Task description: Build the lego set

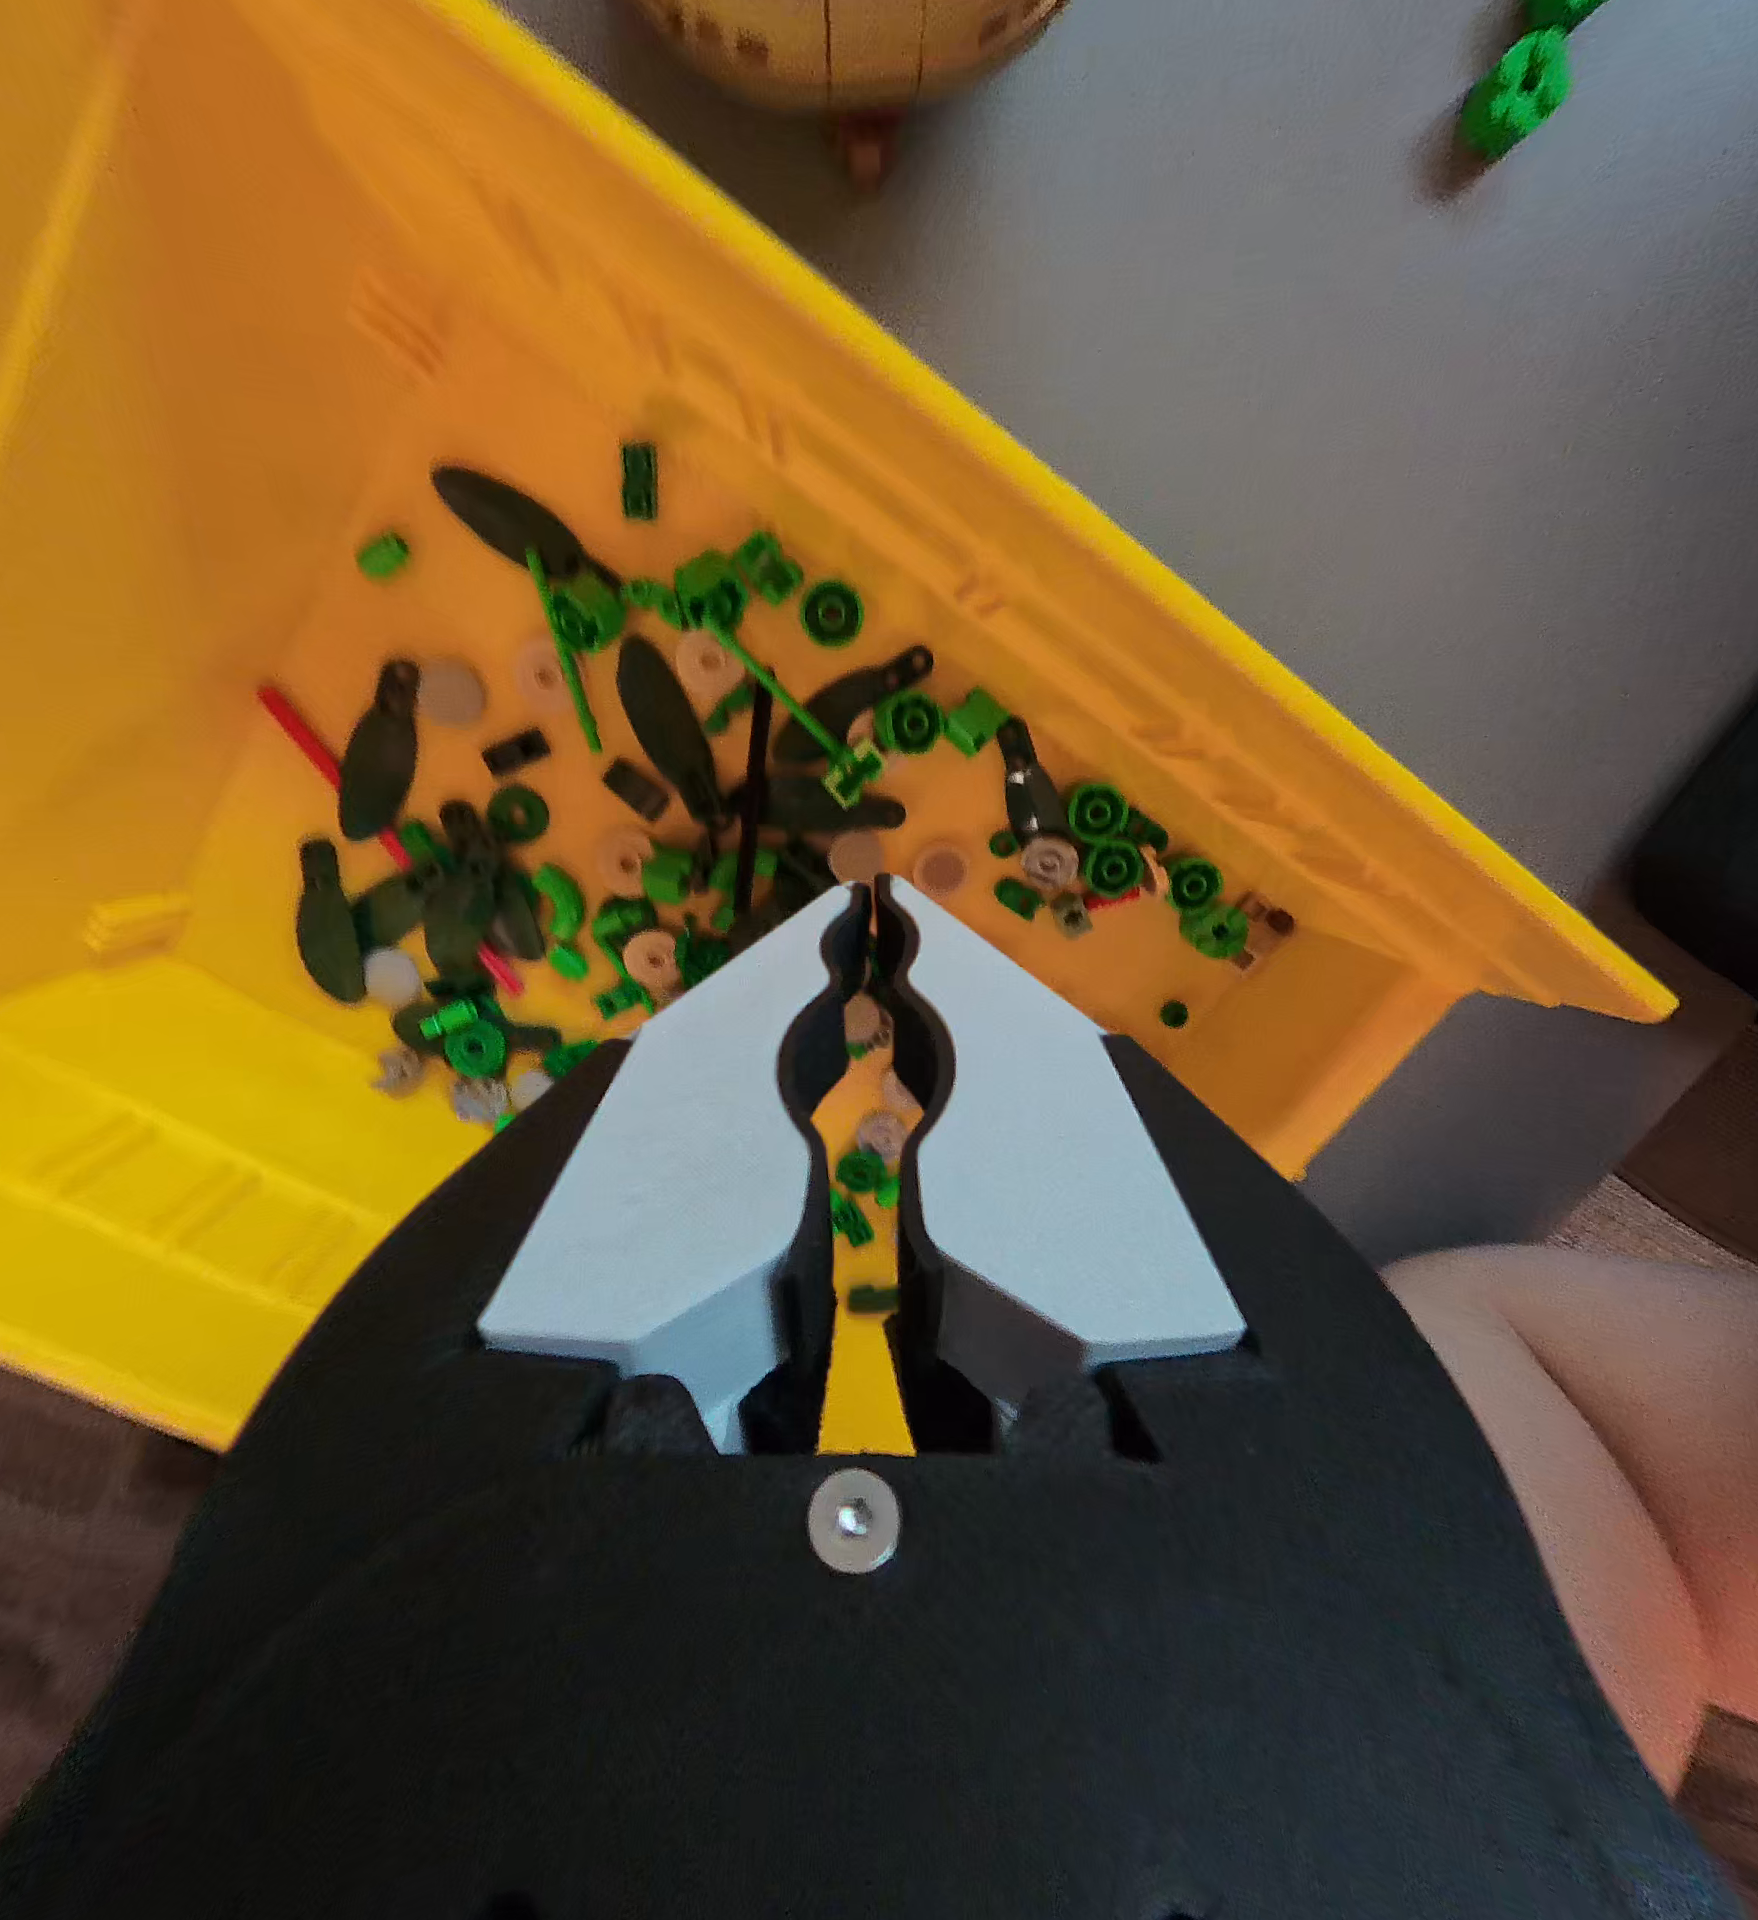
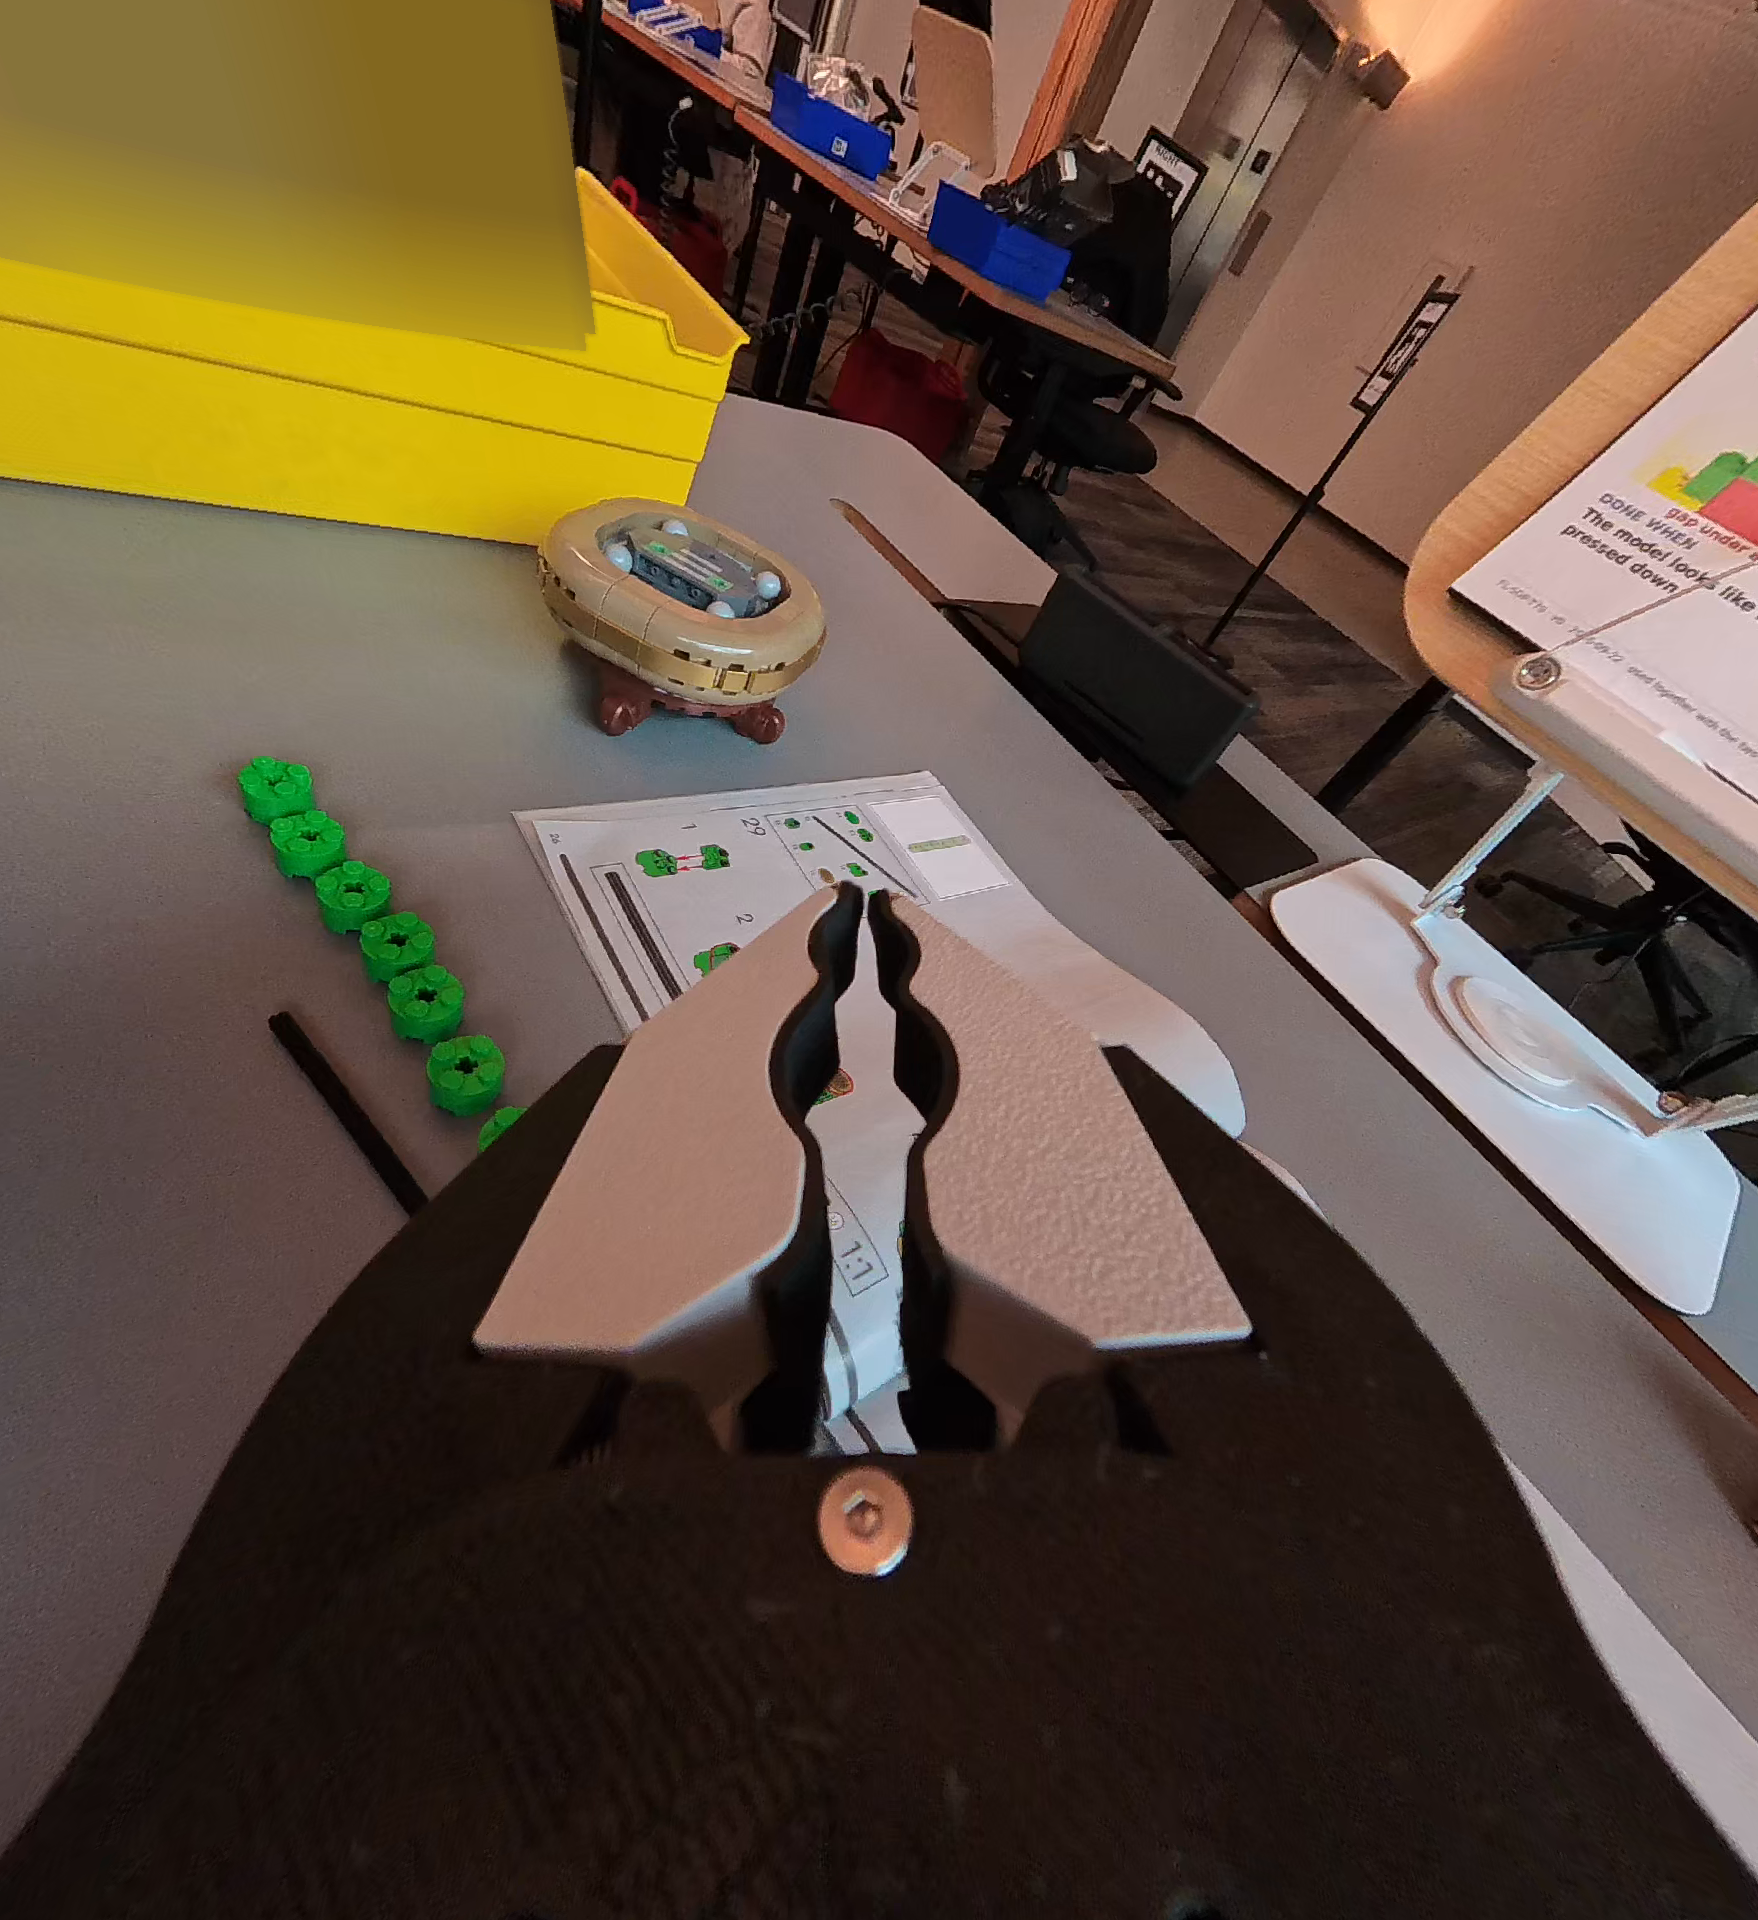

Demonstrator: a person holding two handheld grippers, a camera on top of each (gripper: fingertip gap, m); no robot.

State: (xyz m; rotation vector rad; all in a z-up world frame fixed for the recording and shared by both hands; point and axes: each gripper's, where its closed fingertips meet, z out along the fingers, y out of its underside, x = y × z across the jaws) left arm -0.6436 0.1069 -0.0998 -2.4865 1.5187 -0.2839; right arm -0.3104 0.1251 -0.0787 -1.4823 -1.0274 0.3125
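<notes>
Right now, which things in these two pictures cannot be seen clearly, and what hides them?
- Left wrist view: pieces in the yellow bin under the left gripper are hidden by its fingers; the small loose ones are motion-blurred.
- Left wrist view: the tan pot model is cut by the top edge.
- Right wrist view: the last of the green round bricks and the black rod end behind the right gripper.
- Right wrist view: the instruction sheet is partly covered.
</notes>
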